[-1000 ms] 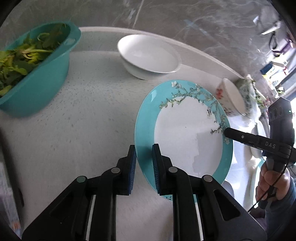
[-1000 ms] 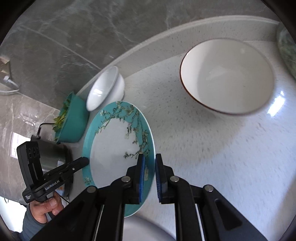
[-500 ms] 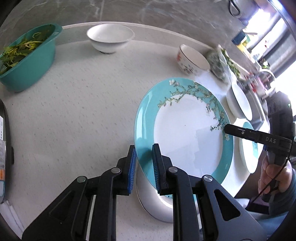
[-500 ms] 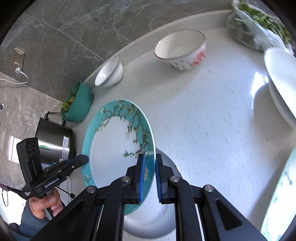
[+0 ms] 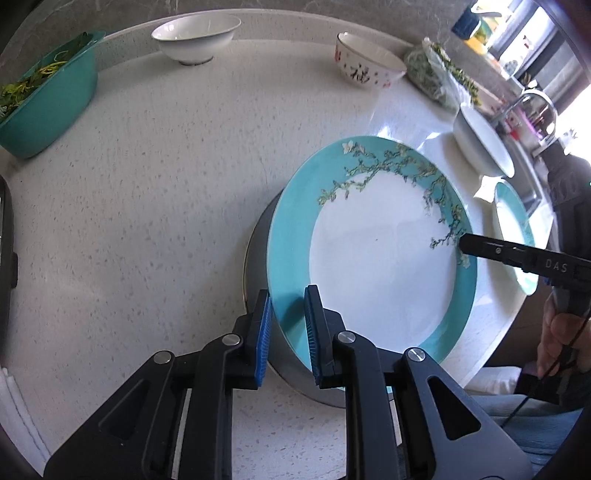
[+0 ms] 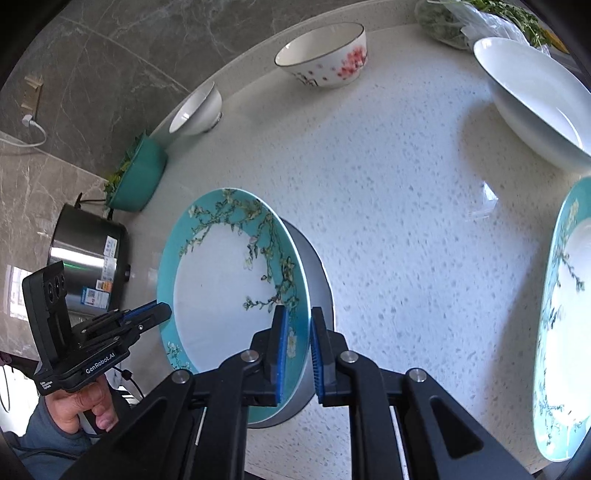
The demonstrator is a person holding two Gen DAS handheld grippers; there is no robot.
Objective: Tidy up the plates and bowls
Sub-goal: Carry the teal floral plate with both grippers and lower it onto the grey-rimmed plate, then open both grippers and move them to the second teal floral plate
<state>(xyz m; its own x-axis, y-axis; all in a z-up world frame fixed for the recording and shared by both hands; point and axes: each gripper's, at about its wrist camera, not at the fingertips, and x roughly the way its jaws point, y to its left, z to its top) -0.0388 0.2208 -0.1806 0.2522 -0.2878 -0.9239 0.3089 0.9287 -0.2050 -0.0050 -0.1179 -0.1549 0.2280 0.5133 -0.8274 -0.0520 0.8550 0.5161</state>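
A teal-rimmed plate with a blossom pattern [image 5: 373, 258] [image 6: 225, 288] is held by its rim between my two grippers, above a grey plate [image 5: 255, 254] [image 6: 317, 280] on the counter. My left gripper [image 5: 287, 325] is shut on its near rim and also shows in the right wrist view [image 6: 155, 314]. My right gripper [image 6: 298, 343] is shut on the opposite rim and also shows in the left wrist view [image 5: 465, 245]. A second teal plate [image 5: 513, 229] [image 6: 565, 317] lies on the right. A white deep plate [image 5: 480, 144] [image 6: 535, 99], a floral bowl [image 5: 365, 70] [image 6: 325, 55] and a white bowl [image 5: 192, 37] [image 6: 195, 110] stand farther back.
A teal basin of greens [image 5: 44, 103] [image 6: 136, 177] stands at the back left. A steel cooker [image 6: 88, 254] stands at the left. A bag of greens [image 5: 439, 77] [image 6: 465, 18] lies at the back right. The counter edge [image 5: 509, 325] runs on the right, with a sink tap [image 5: 532, 103] beyond.
Both grippers have carried the teal plate back and right across the counter, away from the basin and white bowl. It now hangs over the grey plate, near the second teal plate.
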